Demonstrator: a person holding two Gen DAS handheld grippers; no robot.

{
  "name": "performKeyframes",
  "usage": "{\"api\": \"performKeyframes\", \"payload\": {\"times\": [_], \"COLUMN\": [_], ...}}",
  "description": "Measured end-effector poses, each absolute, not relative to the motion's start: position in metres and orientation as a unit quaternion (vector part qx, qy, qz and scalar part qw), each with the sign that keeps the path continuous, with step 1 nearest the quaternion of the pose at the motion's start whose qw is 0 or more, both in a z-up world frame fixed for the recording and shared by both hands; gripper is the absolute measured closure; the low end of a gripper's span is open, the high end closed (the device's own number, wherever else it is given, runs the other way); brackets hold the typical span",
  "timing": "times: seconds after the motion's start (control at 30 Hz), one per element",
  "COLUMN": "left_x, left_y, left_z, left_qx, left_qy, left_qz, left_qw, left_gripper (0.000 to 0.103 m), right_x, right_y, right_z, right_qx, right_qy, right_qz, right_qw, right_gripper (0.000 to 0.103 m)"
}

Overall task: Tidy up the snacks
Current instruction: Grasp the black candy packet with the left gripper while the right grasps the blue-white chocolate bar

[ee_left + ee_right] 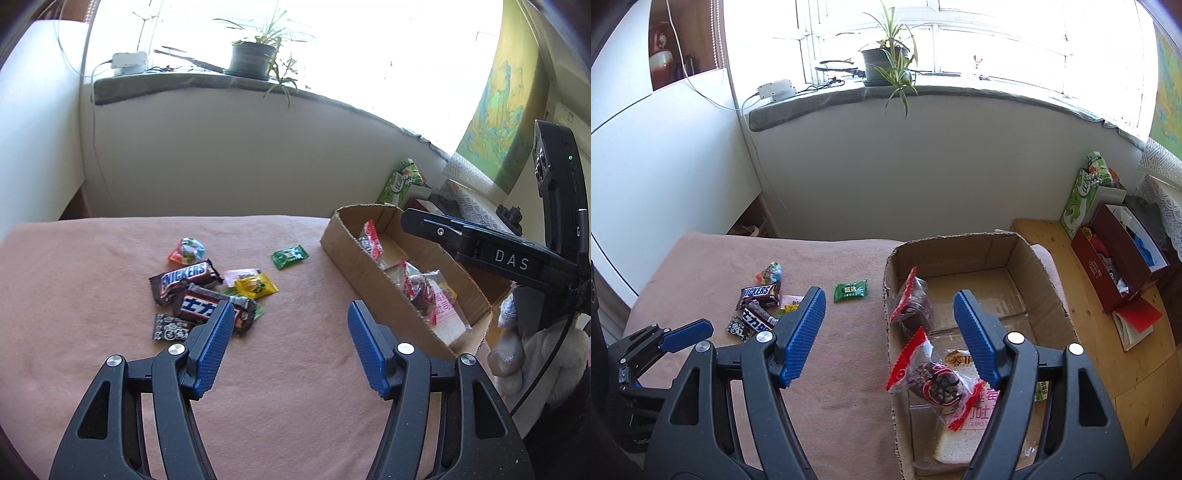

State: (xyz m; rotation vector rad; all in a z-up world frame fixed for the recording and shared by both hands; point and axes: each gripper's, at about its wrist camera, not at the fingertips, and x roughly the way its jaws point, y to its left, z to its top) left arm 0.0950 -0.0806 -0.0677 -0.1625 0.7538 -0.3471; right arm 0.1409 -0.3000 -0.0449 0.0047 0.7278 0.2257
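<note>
Clearly both our claws, left (291, 321) and right (890, 310), gape wide and empty; overlapping foil-wrapped snack bars (201, 295) at centre left could snag together, missing the brown cardboard box (1049, 291).

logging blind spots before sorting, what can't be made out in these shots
- Pile under the Snickers bar: left view, wrappers overlap; the left claw finger covers one edge.
- Cardboard box near end: right view, right claw finger and frame edge hide it.
- Green candy label: too small to read.
</note>
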Motion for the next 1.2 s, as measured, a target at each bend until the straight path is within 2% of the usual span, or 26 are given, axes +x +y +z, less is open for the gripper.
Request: {"api": "performKeyframes", "payload": {"times": [0.4,0.8,0.97,1.2], "left_x": [0.094,0.119,0.129,0.139], "left_y": [-0.009,-0.021,-0.022,-0.024], "left_z": [-0.105,-0.13,-0.136,-0.143], "left_qx": [-0.087,-0.043,-0.034,-0.028], "left_qy": [0.401,0.425,0.429,0.438], "left_qz": [-0.11,-0.134,-0.132,-0.141], "left_qw": [0.905,0.894,0.893,0.887], "left_gripper": [0.039,0.04,0.046,0.048], "right_x": [0.147,0.172,0.186,0.205], "right_y": [-0.225,-0.152,-0.134,-0.121], "right_z": [-0.066,-0.117,-0.131,-0.149], "right_qx": [-0.047,-0.115,-0.133,-0.138], "right_qy": [0.383,0.446,0.466,0.492], "right_qz": [0.199,0.266,0.267,0.267], "right_qw": [0.901,0.847,0.833,0.817], "right_gripper": [0.028,0.028,0.028,0.033]}}
